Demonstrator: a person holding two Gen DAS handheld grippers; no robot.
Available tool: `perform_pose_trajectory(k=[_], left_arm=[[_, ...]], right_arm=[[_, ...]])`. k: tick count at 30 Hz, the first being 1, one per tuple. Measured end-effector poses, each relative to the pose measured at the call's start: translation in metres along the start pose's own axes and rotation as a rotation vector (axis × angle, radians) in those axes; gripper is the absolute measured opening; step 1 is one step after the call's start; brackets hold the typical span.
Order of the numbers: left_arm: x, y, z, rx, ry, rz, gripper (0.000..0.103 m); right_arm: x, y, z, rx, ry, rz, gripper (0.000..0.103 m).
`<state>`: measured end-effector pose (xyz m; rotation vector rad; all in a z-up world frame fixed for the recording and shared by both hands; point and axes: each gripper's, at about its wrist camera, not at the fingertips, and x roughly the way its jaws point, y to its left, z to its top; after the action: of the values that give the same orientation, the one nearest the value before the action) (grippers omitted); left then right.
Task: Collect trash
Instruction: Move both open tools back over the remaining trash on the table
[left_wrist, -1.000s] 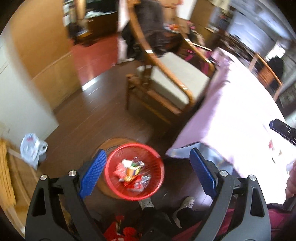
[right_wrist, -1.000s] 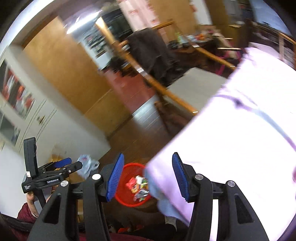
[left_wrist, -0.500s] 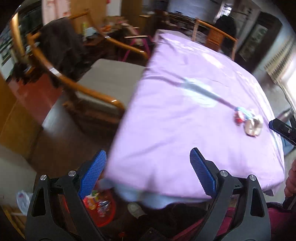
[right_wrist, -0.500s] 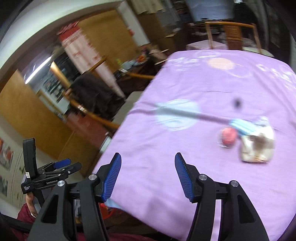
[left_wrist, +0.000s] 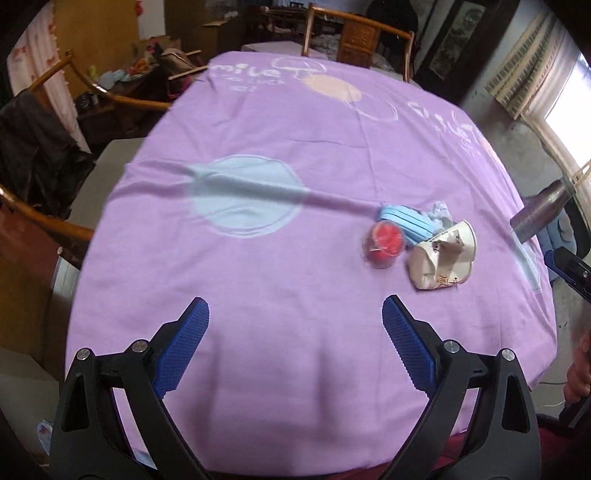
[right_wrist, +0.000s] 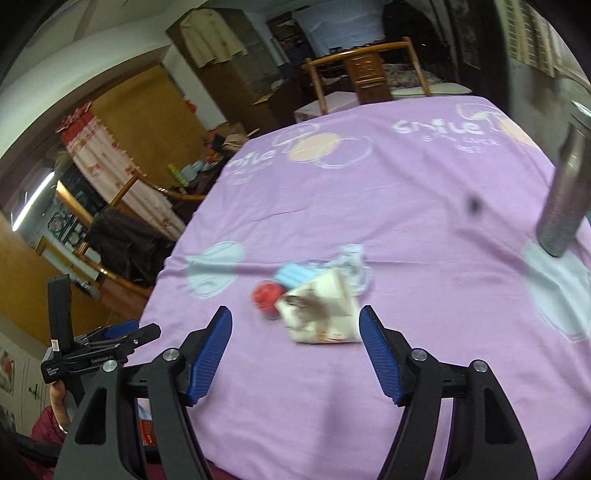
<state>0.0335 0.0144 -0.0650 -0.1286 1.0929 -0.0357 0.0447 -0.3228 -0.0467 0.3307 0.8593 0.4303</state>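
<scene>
Hovering claws (left_wrist: 295, 347) (right_wrist: 295, 345), tilted tableward, unclenched

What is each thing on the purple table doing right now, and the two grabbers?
Crushed paper cup: lying on its side, squashed.
Small red cup: tipped over beside it.
Blue face mask: lying flat, touching both.
Metal bottle: standing upright.
Left gripper: open, empty.
Right gripper: jaws opening, nothing between them.

My black claws (left_wrist: 295, 325) wear ribbed blue pads (left_wrist: 404, 343). The lilac tablecloth (left_wrist: 258, 280) shows pale blue and peach circles with white lettering. Red plastic cup (left_wrist: 384, 245), light-blue pleated mask (left_wrist: 406, 223), cream crumpled paper cup (left_wrist: 441, 260) stained brown.
</scene>
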Motion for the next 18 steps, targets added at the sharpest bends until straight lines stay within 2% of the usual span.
perform_pose_trajectory(k=[3, 6, 9, 15, 18], left_arm=[[0.02, -0.018, 0.01, 0.042, 0.057, -0.003, 0.092], [0.038, -0.029, 0.019, 0.1, 0.098, -0.01, 0.092], [0.055, -0.037, 0.028, 0.154, 0.13, -0.028, 0.092], [0.105, -0.065, 0.048, 0.294, 0.193, -0.076, 0.092], [0.122, -0.075, 0.05, 0.36, 0.202, -0.073, 0.092]], right_arm=[[0.004, -0.032, -0.006, 0.072, 0.028, -0.019, 0.071], [0.008, -0.047, -0.016, 0.133, 0.038, -0.036, 0.071], [0.009, -0.046, -0.023, 0.181, 0.023, -0.064, 0.071], [0.001, -0.045, -0.024, 0.204, -0.009, -0.199, 0.074], [0.0, -0.046, -0.023, 0.219, -0.001, -0.246, 0.074]])
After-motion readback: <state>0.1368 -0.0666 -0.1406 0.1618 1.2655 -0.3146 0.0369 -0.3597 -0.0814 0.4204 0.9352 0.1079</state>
